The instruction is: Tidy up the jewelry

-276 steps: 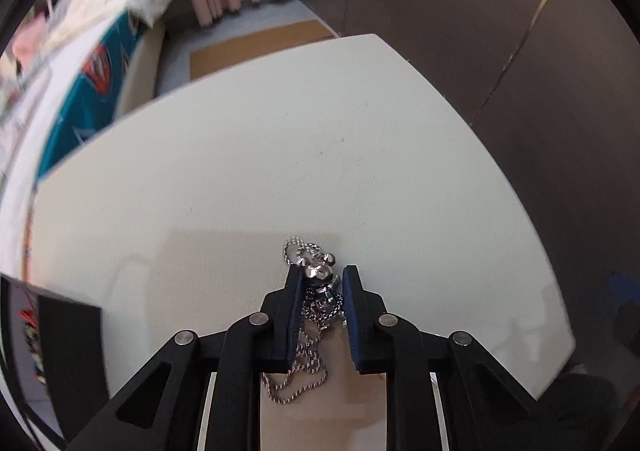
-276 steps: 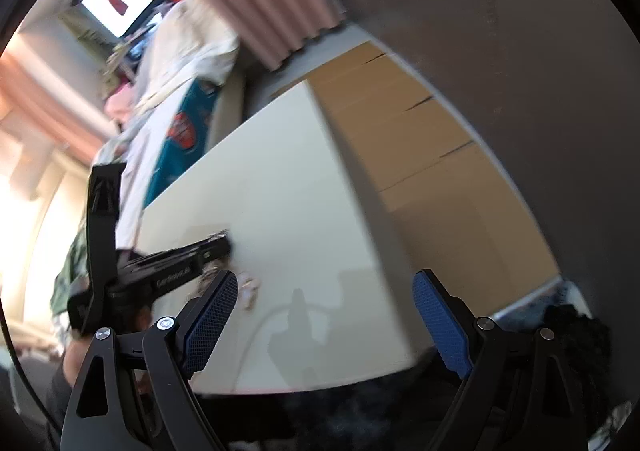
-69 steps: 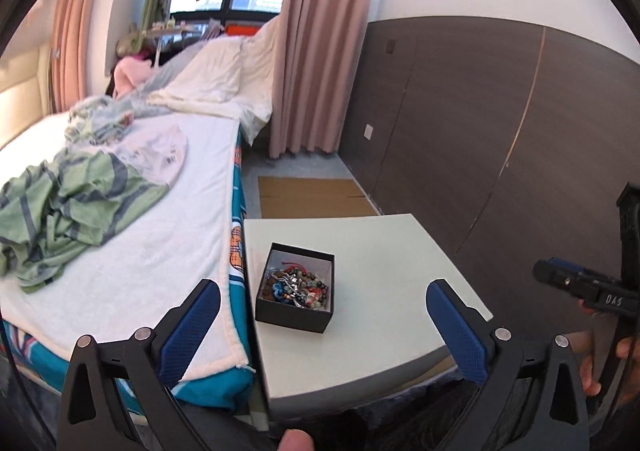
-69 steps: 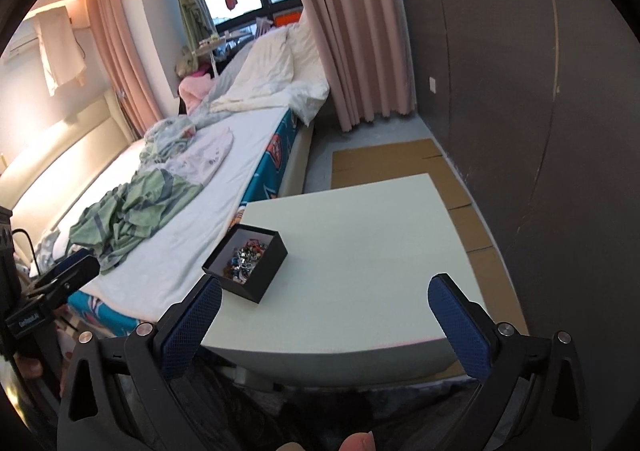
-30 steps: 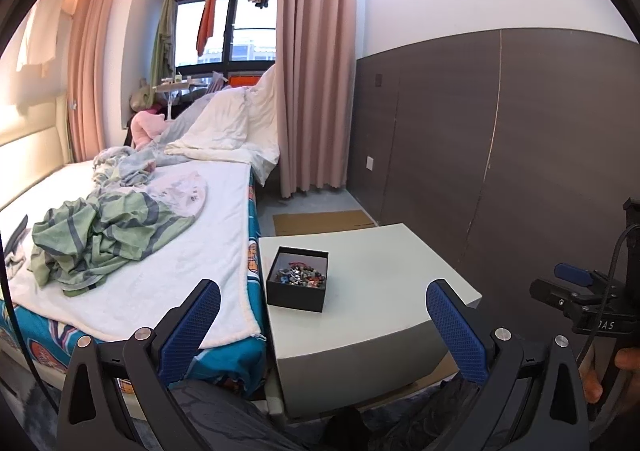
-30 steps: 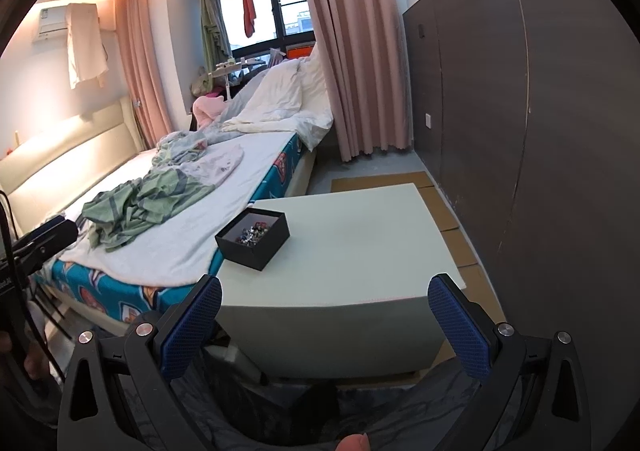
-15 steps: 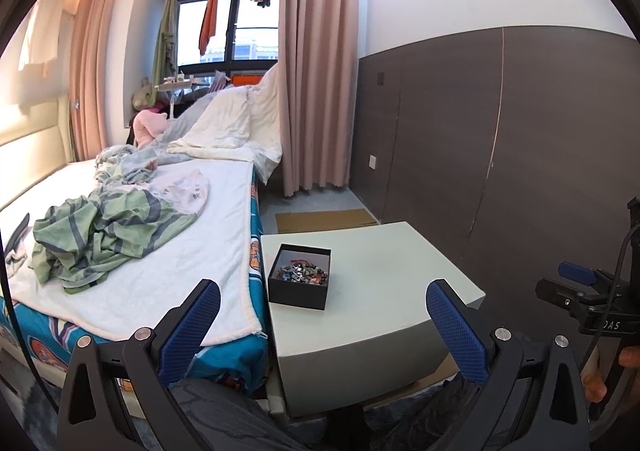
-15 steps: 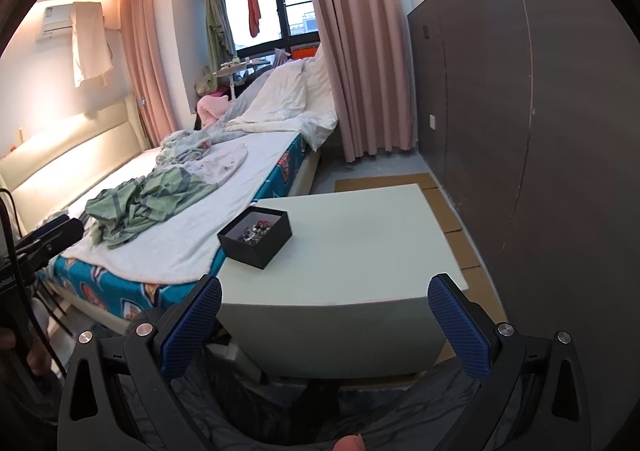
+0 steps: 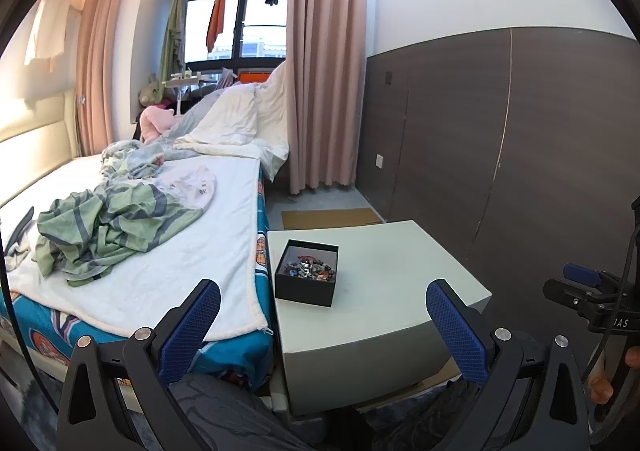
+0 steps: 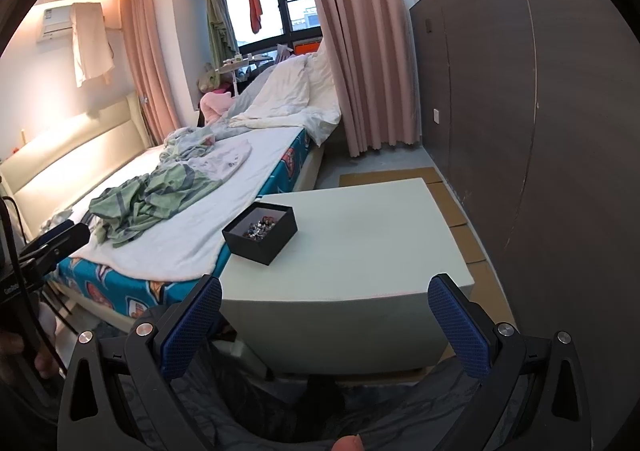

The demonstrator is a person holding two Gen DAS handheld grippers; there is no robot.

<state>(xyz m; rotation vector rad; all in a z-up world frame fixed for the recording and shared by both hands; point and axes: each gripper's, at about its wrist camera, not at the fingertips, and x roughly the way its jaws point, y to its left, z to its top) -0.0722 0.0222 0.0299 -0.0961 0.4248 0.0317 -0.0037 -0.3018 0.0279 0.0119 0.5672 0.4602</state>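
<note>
A black open box (image 9: 306, 277) full of mixed jewelry (image 9: 309, 268) sits on the left part of a white low table (image 9: 384, 291). It also shows in the right wrist view (image 10: 260, 233), with the jewelry (image 10: 260, 227) inside. My left gripper (image 9: 324, 327) is open and empty, held well back from the table. My right gripper (image 10: 325, 325) is open and empty too, also back from the table's near edge (image 10: 344, 311). The right gripper's body shows at the right of the left wrist view (image 9: 592, 297).
A bed (image 9: 160, 235) with rumpled clothes and a white blanket stands against the table's left side. A dark panelled wall (image 9: 500, 155) runs along the right. Pink curtains (image 9: 324, 91) hang at the back. Cardboard (image 10: 456, 211) lies on the floor beside the table.
Both grippers have pulled far back from the table since the left one held a chain necklace on it. In the last second the views have barely shifted.
</note>
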